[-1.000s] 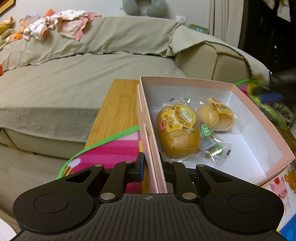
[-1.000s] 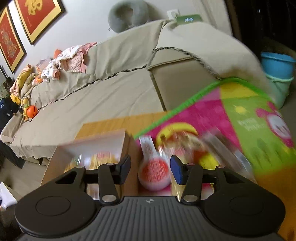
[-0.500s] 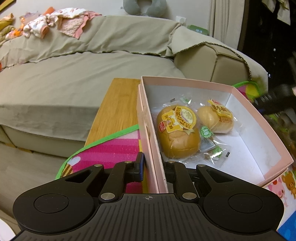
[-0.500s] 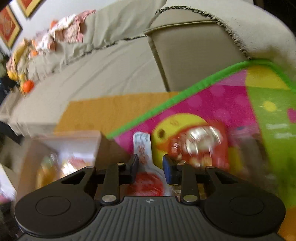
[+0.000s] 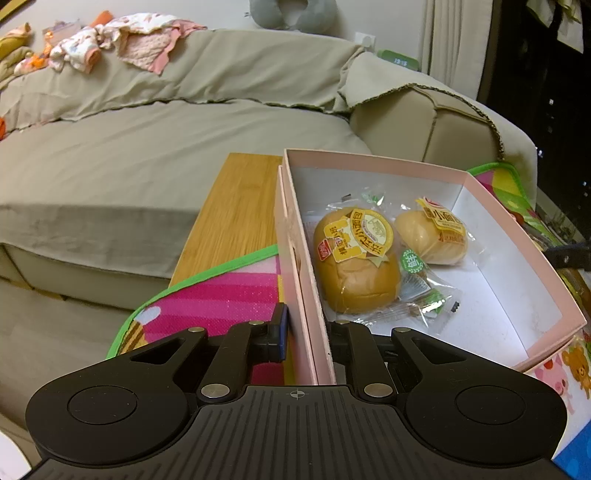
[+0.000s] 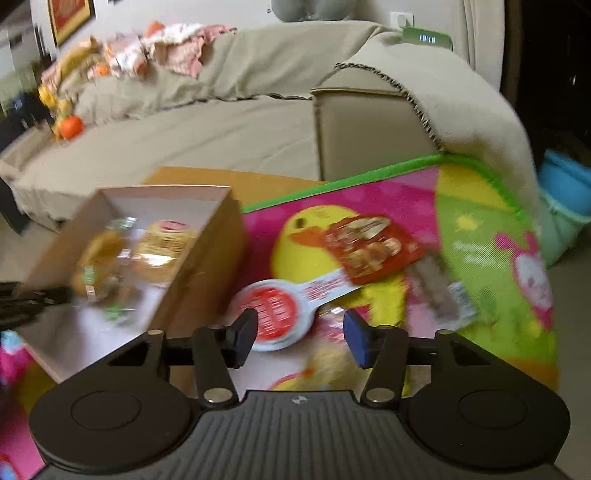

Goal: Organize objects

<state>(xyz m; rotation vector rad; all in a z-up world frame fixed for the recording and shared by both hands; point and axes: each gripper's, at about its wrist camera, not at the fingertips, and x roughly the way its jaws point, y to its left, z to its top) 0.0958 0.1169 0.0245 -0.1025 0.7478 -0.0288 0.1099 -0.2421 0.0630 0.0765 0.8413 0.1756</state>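
left gripper (image 5: 302, 334): matte black, ribbed housing, round side discs, silver screws | right gripper (image 6: 300, 338): same black build, blue pads (image 6: 357, 344) on its fingers

Two wrapped buns (image 5: 356, 260) (both boxed), one pink box (image 5: 517, 236), one red packet (image 6: 371, 245)

Beige covered sofa (image 5: 155, 155), crumpled clothes (image 5: 122, 51) on its back, grey neck pillow (image 5: 291, 13), orange ball (image 6: 70, 126)

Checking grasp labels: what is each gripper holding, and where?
Left gripper: shut on the pink box, on its near side wall. Right gripper: jaws just opened, holding nothing, white-and-red packet just beyond them.
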